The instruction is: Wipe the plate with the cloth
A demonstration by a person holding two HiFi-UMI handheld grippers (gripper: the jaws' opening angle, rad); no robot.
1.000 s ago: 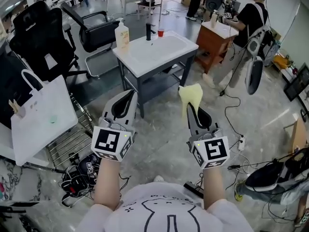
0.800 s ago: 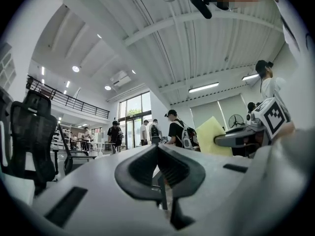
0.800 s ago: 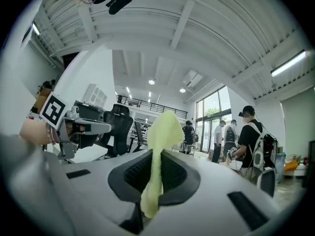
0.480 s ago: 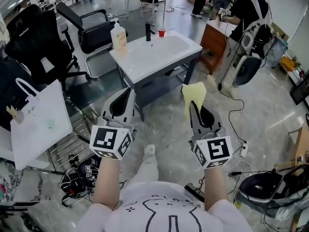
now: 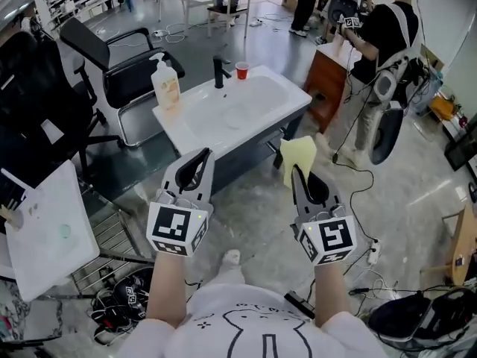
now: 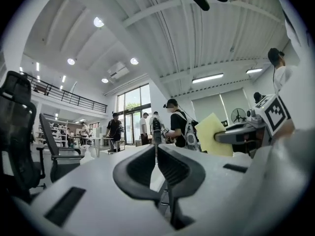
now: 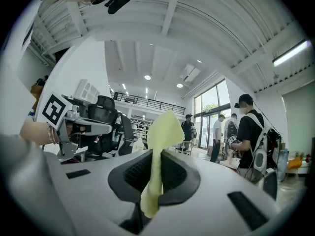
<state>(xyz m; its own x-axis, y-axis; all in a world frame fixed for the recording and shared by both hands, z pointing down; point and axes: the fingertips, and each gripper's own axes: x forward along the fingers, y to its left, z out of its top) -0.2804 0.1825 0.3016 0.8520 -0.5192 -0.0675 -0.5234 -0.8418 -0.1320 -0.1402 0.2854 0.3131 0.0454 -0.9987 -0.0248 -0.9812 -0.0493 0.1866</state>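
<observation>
Head view looks down; gripper views roughly level, sharing cloth point(image 5: 298, 155).

The right gripper point(image 7: 155, 157) fills the lower frame, its jaws closed on a yellow cloth point(image 7: 165, 129). The cloth stands up from between them toward 12 o'clock, where its top fans into a broad flap. A short tail hangs below the grip at 6 o'clock. At 9 o'clock the left gripper point(image 7: 96, 127) shows its marker cube point(image 7: 53, 109), with a black office chair point(image 7: 106, 113) behind it. At 3 o'clock stands a person point(image 7: 250, 134) in a black shirt with a backpack.
</observation>
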